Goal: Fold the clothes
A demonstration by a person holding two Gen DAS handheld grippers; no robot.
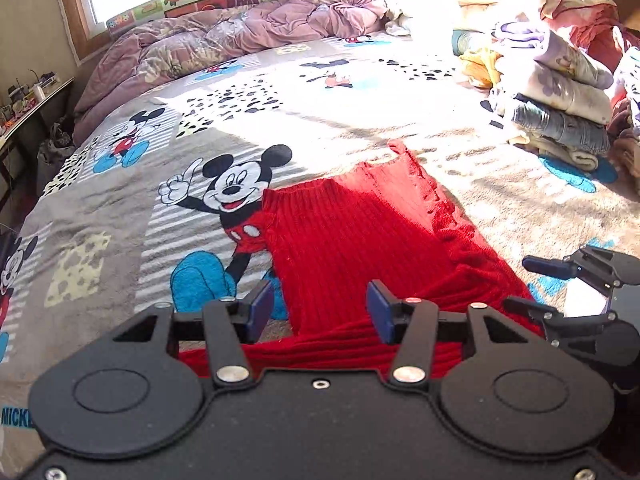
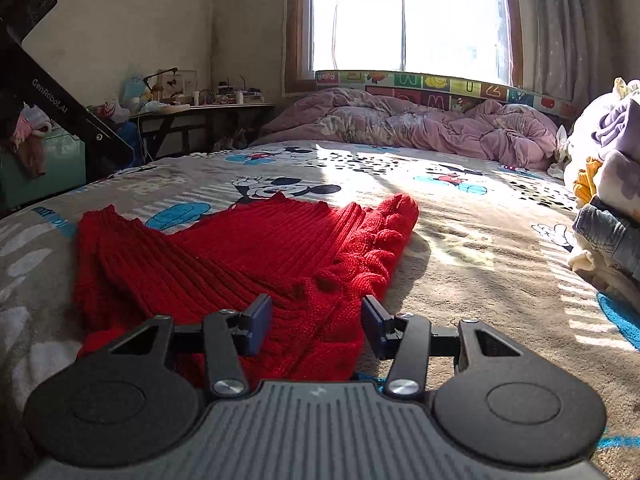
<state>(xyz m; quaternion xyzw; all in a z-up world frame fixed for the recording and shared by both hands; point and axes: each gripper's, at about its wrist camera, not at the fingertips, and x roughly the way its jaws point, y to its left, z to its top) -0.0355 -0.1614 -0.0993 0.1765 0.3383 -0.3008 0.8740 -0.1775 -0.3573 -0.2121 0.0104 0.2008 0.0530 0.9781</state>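
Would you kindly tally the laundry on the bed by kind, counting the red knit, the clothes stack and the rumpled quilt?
Red knit garment: 1
Stack of folded clothes: 1
Rumpled mauve quilt: 1
Total: 3

Sunlit window (image 2: 404, 16) far ahead of the jaws, cartoon-print bed (image 2: 460, 240) beneath them, rumpled mauve quilt (image 2: 420, 124) beyond, cluttered bench (image 2: 200, 110) left, curtain (image 2: 568, 28) right
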